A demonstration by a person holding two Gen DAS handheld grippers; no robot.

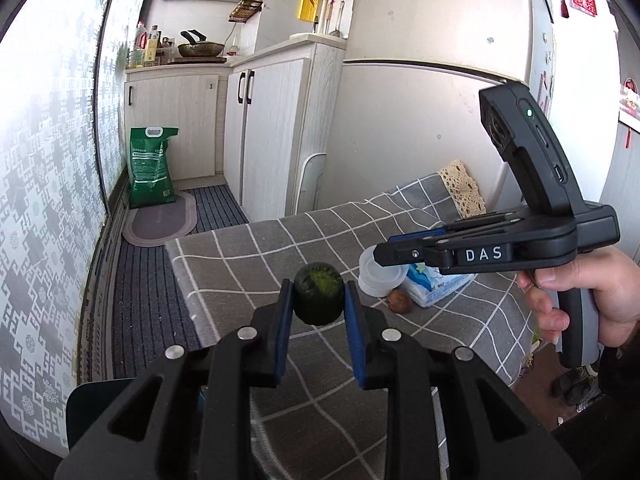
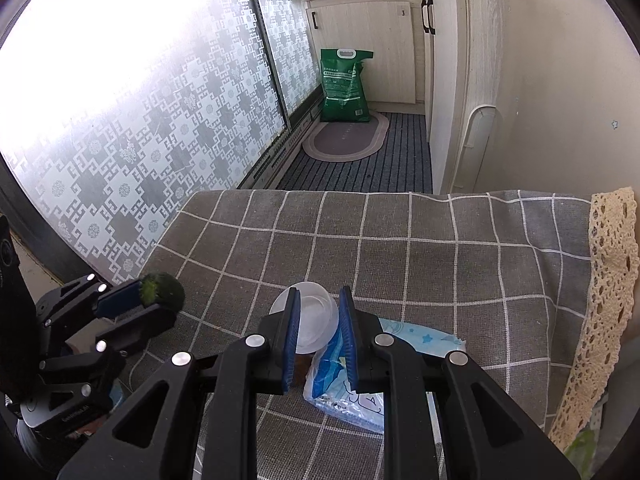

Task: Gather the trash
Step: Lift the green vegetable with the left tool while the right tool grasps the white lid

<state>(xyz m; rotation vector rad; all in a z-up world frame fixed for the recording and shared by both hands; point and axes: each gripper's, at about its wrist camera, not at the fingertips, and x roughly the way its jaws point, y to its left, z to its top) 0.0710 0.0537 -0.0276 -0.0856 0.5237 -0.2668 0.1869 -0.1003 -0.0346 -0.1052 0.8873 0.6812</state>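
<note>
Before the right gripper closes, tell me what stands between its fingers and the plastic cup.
Nothing visible does. The plastic cup already sits between the right gripper pads, above the blue-printed packet on the checked cloth. The left gripper, holding the green fruit, is off to the side.

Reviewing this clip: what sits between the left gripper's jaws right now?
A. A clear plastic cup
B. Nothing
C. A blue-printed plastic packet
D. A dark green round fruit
D: in the left wrist view the blue pads of the left gripper press both sides of the dark green round fruit, held above the checked tablecloth.
</note>
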